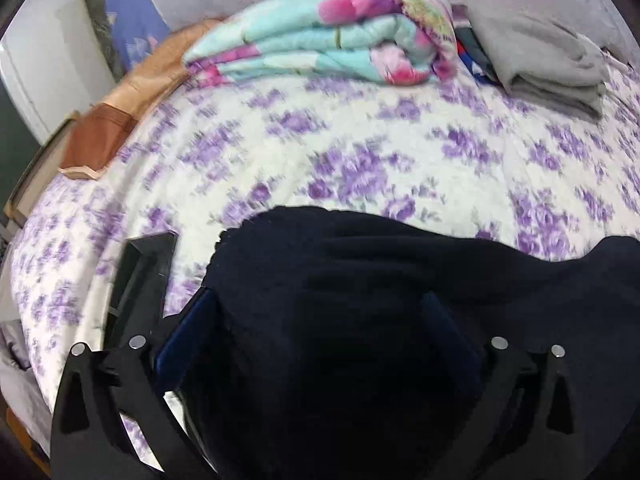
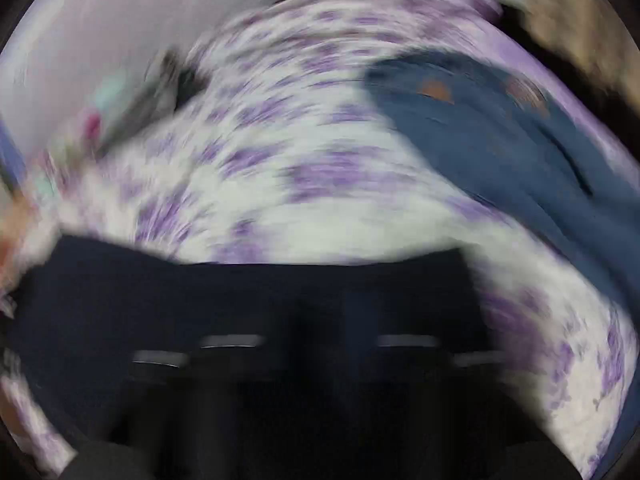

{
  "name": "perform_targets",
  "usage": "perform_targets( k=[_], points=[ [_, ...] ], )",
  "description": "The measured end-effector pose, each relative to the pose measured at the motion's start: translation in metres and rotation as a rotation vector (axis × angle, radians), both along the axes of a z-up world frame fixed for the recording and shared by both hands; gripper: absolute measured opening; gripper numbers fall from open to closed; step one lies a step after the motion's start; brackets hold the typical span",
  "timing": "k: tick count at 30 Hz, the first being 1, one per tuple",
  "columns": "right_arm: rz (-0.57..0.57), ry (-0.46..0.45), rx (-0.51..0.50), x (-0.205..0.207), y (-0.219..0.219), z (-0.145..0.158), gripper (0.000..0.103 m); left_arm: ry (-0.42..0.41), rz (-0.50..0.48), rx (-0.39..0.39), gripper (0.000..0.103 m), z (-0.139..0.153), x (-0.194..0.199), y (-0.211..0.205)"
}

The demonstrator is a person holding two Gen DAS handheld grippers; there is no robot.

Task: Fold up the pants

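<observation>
Dark pants [image 1: 340,280] hide the right gripper [image 2: 316,320] in blur.

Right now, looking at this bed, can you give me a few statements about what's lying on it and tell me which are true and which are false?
1. The bedsheet has purple flowers on white. True.
2. The folded quilt at the far side is plain brown. False: it is turquoise with pink flowers.
3. Dark navy pants lie right in front of the left gripper. True.
4. The left gripper is shut tight. False: its fingers stand wide apart, with the dark cloth between them.
5. A pair of blue jeans lies on the bed in the right wrist view. True.
6. The grey garment hangs on the wall. False: it lies folded on the bed beside the quilt.
</observation>
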State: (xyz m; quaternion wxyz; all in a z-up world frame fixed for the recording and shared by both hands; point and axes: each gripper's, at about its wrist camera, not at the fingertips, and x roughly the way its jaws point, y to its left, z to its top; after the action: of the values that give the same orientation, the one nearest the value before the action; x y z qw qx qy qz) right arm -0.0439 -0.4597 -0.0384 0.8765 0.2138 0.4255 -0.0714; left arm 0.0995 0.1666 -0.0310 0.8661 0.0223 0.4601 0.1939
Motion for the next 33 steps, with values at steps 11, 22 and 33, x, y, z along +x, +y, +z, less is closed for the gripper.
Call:
perform_targets(
  k=[11,22,33],
  points=[
    [-0.014,0.027,-0.234,-0.005,0.008,-0.002,0.082,-0.079,-0.218,-0.112,0.099,0.034,-0.062,-0.068],
    [-0.014,0.028,-0.305,0.016,0.009,0.009,0.06,0.064,-0.328,-0.076,0.099,-0.012,-0.073,-0.126],
    [0.218,-0.103,-0.117,-0.068,0.087,0.037,0.029,0.031,-0.491,-0.215,0.099,0.01,-0.103,-0.147]
  ],
)
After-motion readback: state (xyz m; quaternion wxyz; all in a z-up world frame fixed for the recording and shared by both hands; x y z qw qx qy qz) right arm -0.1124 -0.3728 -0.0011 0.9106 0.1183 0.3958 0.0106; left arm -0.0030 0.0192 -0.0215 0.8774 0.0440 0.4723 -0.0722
